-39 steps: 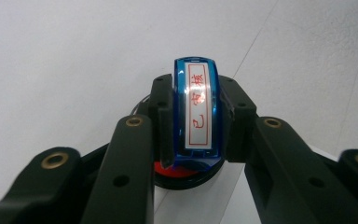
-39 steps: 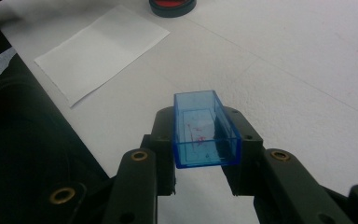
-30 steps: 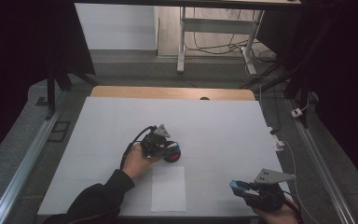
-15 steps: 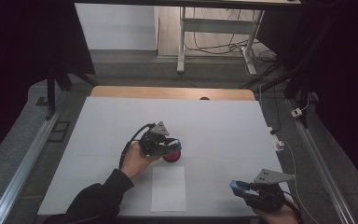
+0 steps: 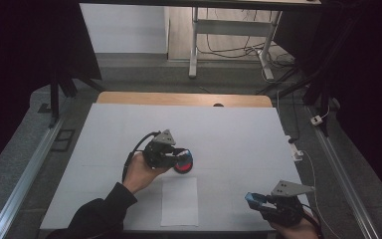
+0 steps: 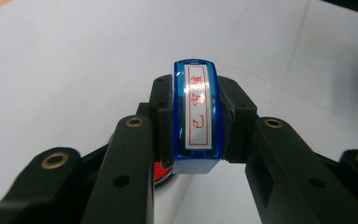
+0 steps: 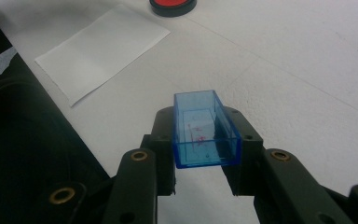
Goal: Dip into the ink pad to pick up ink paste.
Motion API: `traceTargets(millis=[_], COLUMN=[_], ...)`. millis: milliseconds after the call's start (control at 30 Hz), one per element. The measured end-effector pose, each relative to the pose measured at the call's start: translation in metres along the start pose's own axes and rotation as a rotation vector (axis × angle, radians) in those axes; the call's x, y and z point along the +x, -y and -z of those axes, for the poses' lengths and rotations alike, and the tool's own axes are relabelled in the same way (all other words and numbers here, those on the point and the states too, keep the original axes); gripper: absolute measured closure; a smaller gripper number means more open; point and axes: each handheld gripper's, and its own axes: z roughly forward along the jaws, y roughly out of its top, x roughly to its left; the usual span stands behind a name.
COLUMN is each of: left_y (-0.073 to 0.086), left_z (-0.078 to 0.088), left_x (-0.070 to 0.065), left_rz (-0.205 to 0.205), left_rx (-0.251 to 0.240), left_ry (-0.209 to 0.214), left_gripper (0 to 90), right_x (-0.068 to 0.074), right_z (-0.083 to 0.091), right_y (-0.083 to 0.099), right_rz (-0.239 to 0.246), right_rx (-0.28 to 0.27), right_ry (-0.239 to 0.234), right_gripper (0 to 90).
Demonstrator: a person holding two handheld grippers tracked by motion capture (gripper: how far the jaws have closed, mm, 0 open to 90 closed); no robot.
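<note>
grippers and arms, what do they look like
Both grippers, left and right, are black, each topped by a grey three-cornered plate. Their jaws are chunky black links with brass-ringed holes. A black cable loops from the left one. The left arm wears a black sleeve.

Open tabletop [image 5: 238,134] beyond ink pad [image 5: 183,166] and paper [image 5: 179,201].

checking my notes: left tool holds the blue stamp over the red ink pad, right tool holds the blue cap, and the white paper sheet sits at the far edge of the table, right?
Not quite. The high view shows the white paper sheet at the near edge, by the person. The rest stands: left tool holds the blue stamp over the red ink pad, right tool holds the blue cap.
</note>
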Motion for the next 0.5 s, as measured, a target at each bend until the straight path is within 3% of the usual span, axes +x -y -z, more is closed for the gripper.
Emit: traceTargets(millis=[500], left_y=[0.002], left_z=[0.026], left_x=[-0.021], left_rz=[-0.013], left_rx=[-0.036], left_ry=[0.043], left_gripper=[70.1], right_x=[0.0], right_z=[0.0], right_y=[0.0], right_rz=[0.004], right_rx=[0.007], right_ry=[0.0], right_gripper=[68.2])
